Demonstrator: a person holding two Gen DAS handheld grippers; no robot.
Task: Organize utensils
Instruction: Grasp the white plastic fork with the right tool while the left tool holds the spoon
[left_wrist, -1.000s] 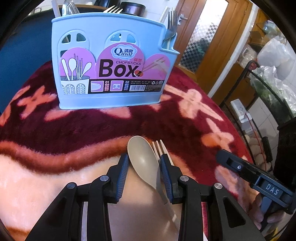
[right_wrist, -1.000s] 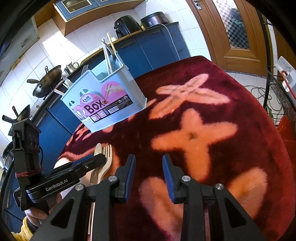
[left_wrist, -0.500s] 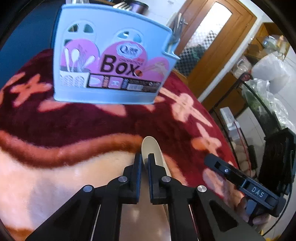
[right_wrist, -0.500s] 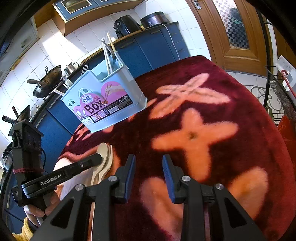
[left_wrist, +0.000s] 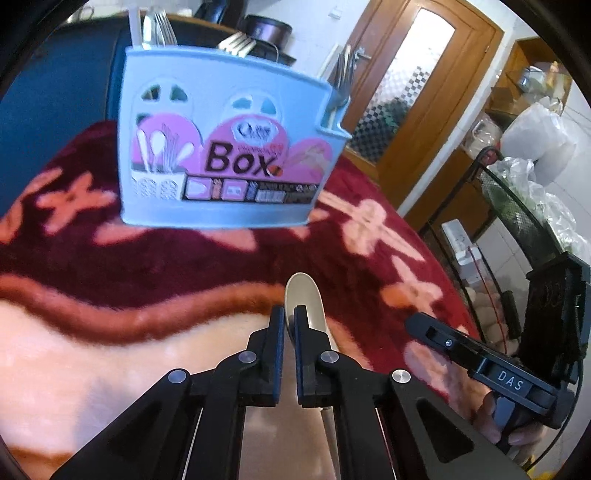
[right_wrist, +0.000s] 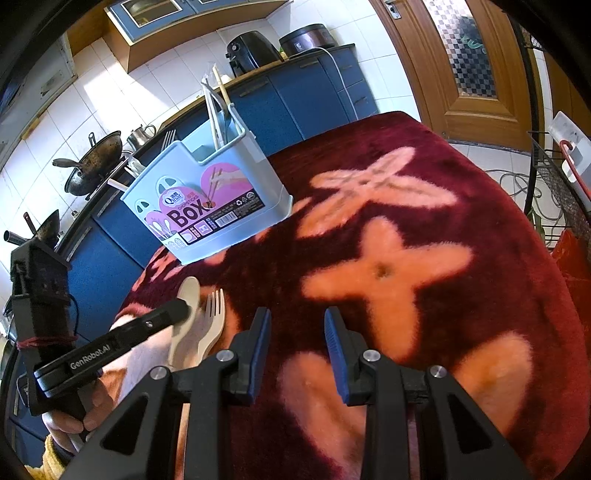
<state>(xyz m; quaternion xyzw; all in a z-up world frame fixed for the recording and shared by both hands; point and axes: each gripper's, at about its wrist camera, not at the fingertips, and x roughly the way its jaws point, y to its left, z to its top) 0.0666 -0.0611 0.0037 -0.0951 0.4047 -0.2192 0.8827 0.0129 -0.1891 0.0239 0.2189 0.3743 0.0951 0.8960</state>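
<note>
Plush red table, blue utensil box, beige spoon in our left gripper.

Left wrist view: we see a fuzzy maroon cloth (left_wrist: 192, 258) with peach cross shapes over the table; at its far edge stands the pale-blue plastic box (left_wrist: 221, 155), pink-labelled, with metal forks (left_wrist: 159, 26) upright inside. Our left gripper (left_wrist: 289, 328) has its fingers nearly together, pinching the edge of the smooth beige spoon (left_wrist: 304, 295). A wooden door (left_wrist: 417, 107) stands behind on the right.

Right wrist view: our right gripper (right_wrist: 297, 328) hangs over the cloth with fingers apart, holding nothing. Near the table's left edge the spoon (right_wrist: 184, 317) overlaps a beige fork (right_wrist: 214, 317). Blue cabinets (right_wrist: 306, 92), white tiles and a dark wok (right_wrist: 92, 162) lie beyond.
</note>
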